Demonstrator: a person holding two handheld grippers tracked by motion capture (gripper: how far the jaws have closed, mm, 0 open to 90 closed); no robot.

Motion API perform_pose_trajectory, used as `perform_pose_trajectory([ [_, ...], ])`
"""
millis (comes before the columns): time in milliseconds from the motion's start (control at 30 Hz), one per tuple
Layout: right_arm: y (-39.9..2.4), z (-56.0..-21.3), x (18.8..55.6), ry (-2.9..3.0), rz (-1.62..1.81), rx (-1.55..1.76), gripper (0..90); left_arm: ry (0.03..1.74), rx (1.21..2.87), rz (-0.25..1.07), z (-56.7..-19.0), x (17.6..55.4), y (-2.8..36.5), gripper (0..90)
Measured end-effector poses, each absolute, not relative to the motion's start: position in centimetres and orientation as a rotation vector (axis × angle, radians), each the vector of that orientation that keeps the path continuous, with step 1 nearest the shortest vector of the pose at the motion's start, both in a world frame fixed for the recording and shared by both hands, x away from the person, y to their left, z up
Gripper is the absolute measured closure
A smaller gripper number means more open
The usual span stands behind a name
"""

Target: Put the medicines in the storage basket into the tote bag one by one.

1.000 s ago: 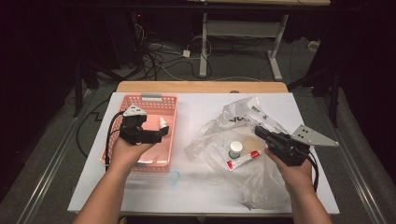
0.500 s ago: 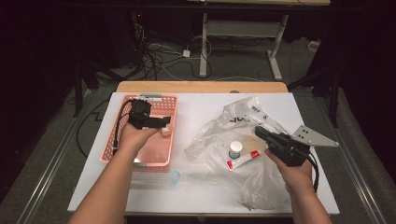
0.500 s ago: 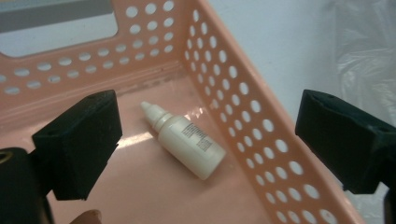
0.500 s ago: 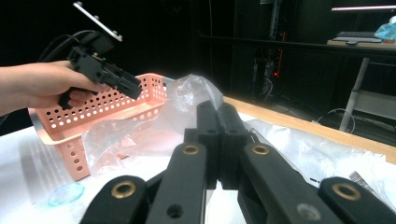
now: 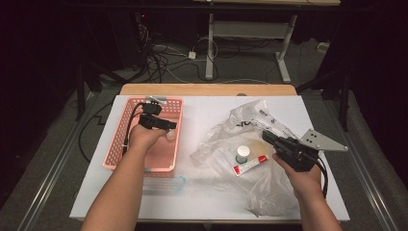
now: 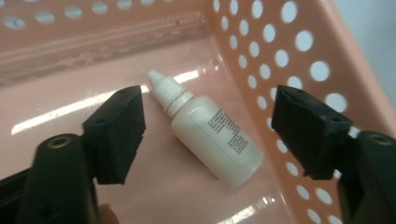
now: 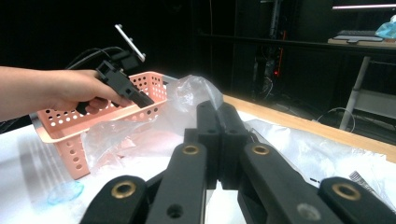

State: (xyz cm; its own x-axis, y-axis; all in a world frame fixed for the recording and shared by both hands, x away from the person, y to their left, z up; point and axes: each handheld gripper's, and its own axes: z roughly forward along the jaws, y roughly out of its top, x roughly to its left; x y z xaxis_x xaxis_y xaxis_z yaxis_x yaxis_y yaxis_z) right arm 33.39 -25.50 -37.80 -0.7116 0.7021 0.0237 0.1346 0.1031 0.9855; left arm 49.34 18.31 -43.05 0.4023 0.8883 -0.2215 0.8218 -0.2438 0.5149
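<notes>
A white dropper bottle (image 6: 215, 140) lies on its side on the floor of the pink perforated basket (image 5: 115, 144), close to its right wall (image 6: 289, 42). My left gripper (image 6: 208, 112) reaches down into the basket, open, with one jaw on each side of the bottle and neither touching it. Its jaws have just been closing. In the high view the left gripper (image 5: 167, 127) sits over the basket's right half. My right gripper (image 5: 267, 136) is shut with nothing visible between its jaws (image 7: 222, 114), resting over a clear plastic bag (image 5: 226, 139).
The crumpled bag covers the right half of the white table (image 5: 202, 110). In it lie a white-capped jar (image 5: 243, 153) and a red and white tube (image 5: 250, 165). A small clear bluish plastic piece (image 5: 178, 183) lies in front of the basket. The floor behind holds cables and desk legs.
The left hand has moved away from the person and lower into the basket, and its jaws have narrowed around the bottle. The right hand has stayed still.
</notes>
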Motion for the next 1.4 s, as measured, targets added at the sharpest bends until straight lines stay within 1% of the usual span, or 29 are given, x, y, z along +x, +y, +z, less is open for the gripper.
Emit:
perform_pose_trajectory([
  [67, -25.5, -37.8, 33.3, 1.931, 1.645, 0.814, 90.0, 1.471, 2.115, 0.138, -43.5, 49.6, 18.2, 26.9],
  [133, -25.6, -37.8, 33.3, 1.93, 1.644, 0.816, 90.0, 1.492, 2.115, 0.122, -43.8, 49.8, 18.1, 30.0],
  [167, -25.6, -37.8, 33.3, 1.93, 1.644, 0.816, 90.0, 1.5, 2.11, 0.118, -44.0, 49.8, 18.1, 30.0],
  [200, -25.6, -37.8, 33.3, 1.929, 1.643, 0.813, 90.0, 1.511, 2.11, 0.114, -44.1, 49.9, 18.0, 33.0],
  [267, -25.6, -37.8, 33.3, 1.93, 1.643, 0.814, 90.0, 1.526, 2.109, 0.104, -44.3, 50.0, 17.9, 33.2],
  [367, -25.6, -37.8, 33.4, 1.931, 1.643, 0.812, 90.0, 1.558, 2.105, 0.09, -44.7, 50.1, 17.6, 36.7],
  [500, -25.5, -37.8, 33.3, 1.932, 1.642, 0.811, 90.0, 1.572, 2.13, 0.068, -45.1, 50.3, 17.3, 37.8],
  [567, -25.6, -37.8, 33.3, 1.931, 1.643, 0.811, 90.0, 1.582, 2.142, 0.082, -45.2, 50.3, 17.0, 38.6],
  [633, -25.6, -37.7, 33.3, 1.93, 1.643, 0.813, 90.0, 1.586, 2.155, 0.102, -45.2, 50.2, 16.8, 42.1],
  [700, -25.6, -37.7, 33.3, 1.929, 1.642, 0.811, 90.0, 1.584, 2.177, 0.131, -45.1, 50.2, 16.5, 47.9],
  [767, -25.6, -37.7, 33.3, 1.93, 1.641, 0.81, 90.0, 1.587, 2.193, 0.153, -45.1, 50.1, 16.3, 49.6],
  [800, -25.6, -37.7, 33.3, 1.929, 1.643, 0.813, 90.0, 1.582, 2.206, 0.167, -45.1, 50.0, 16.2, 54.5],
  [1000, -25.6, -37.7, 33.3, 1.926, 1.643, 0.808, 90.0, 1.548, 2.258, 0.213, -45.1, 49.7, 15.7, 57.2],
  [1400, -25.7, -37.7, 33.3, 1.922, 1.645, 0.816, 90.0, 1.513, 2.297, 0.186, -44.5, 49.1, 16.4, 58.1],
])
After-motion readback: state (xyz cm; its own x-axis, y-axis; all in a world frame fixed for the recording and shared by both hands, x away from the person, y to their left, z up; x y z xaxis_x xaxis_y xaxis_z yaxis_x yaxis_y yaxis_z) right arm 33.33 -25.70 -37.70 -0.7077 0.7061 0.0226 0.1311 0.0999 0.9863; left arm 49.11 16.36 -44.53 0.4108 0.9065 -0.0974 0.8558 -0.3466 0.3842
